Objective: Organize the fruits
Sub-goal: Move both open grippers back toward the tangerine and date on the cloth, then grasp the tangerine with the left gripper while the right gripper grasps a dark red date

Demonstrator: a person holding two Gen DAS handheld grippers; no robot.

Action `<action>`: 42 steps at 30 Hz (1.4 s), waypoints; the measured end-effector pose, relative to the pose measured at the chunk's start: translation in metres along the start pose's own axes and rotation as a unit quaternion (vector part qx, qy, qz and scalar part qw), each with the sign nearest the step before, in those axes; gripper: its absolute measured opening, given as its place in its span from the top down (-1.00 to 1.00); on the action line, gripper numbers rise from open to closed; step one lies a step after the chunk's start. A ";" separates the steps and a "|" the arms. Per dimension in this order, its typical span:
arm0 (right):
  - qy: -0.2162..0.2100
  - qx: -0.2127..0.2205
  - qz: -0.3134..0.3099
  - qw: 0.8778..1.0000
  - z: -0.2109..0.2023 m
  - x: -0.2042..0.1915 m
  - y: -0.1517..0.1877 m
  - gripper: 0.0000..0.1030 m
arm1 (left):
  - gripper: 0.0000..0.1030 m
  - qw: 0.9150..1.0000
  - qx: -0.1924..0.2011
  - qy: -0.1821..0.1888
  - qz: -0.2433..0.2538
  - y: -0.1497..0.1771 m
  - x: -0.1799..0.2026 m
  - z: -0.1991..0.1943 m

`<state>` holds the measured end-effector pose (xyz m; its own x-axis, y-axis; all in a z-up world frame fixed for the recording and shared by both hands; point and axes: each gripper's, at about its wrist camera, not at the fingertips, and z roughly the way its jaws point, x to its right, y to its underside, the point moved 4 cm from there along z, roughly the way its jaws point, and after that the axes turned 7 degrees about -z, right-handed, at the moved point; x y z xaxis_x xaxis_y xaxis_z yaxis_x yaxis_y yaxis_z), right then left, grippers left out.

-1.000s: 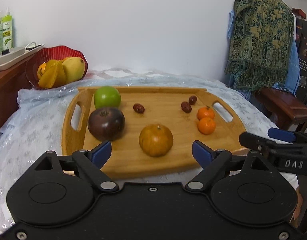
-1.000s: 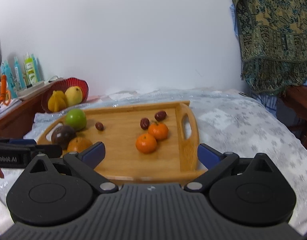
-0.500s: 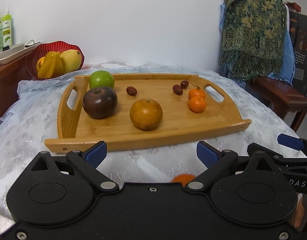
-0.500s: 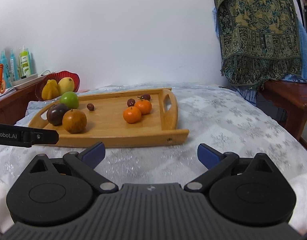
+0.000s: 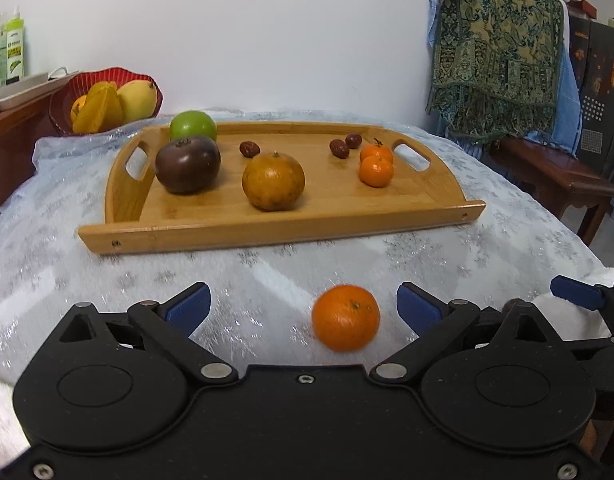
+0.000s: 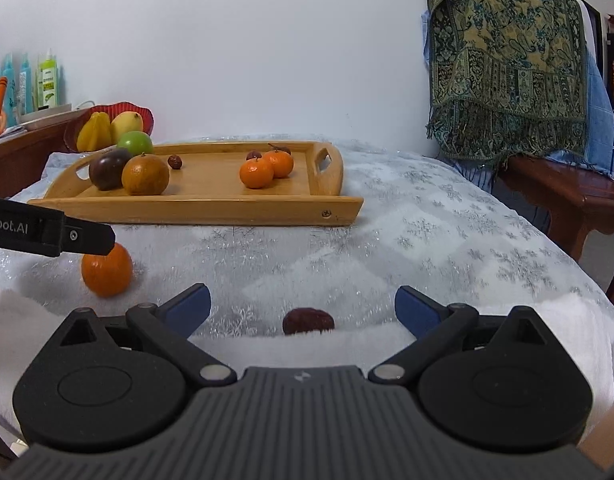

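Note:
A wooden tray (image 5: 283, 232) on the snowflake tablecloth holds a green apple (image 5: 193, 125), a dark purple fruit (image 5: 187, 164), a brownish orange (image 5: 273, 182), two mandarins (image 5: 375, 164) and three red dates (image 5: 345, 146). In front of the tray a loose mandarin (image 5: 345, 317) lies on the cloth between the fingers of my left gripper (image 5: 303, 300), nearer the right finger and untouched; the jaws are opening. A loose red date (image 6: 308, 321) lies between the fingers of my right gripper (image 6: 303, 304), which is open and clear of it.
A red bowl (image 5: 107, 100) of yellow fruit stands behind the tray at the left, beside a shelf with bottles (image 6: 47, 80). A wooden bench (image 5: 547, 176) with a hanging patterned cloth (image 5: 495, 48) is at the right. White towelling (image 6: 11, 320) lies along the near edge.
Both grippers have drawn back from the tray and sunk toward the cloth. The loose mandarin and the loose date have come into view between their fingers. The left jaws have widened.

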<state>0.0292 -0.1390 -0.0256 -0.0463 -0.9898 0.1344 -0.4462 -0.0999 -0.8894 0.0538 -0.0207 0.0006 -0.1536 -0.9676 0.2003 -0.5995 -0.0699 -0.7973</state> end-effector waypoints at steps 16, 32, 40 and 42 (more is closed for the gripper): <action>-0.016 -0.010 -0.038 0.999 0.006 -0.018 0.006 -0.04 | -0.52 1.000 -0.024 -0.006 0.012 0.013 0.005 0.011; -0.019 -0.012 -0.013 1.000 0.006 -0.019 0.005 0.35 | 0.00 1.000 -0.021 0.001 -0.009 0.016 0.016 0.018; -0.027 -0.006 0.021 0.999 0.009 -0.020 -0.004 0.36 | 0.25 1.000 -0.016 0.003 0.005 0.019 0.024 0.017; -0.027 -0.004 0.024 0.999 0.010 -0.022 -0.006 0.36 | 0.26 1.000 -0.013 0.002 0.005 0.019 0.025 0.015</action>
<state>0.0416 -0.1173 -0.0278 -0.0196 -0.9975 0.0682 -0.4513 -0.0521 -0.8909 0.0501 -0.0496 -0.0184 -0.1629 -0.9675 0.1936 -0.6175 -0.0530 -0.7848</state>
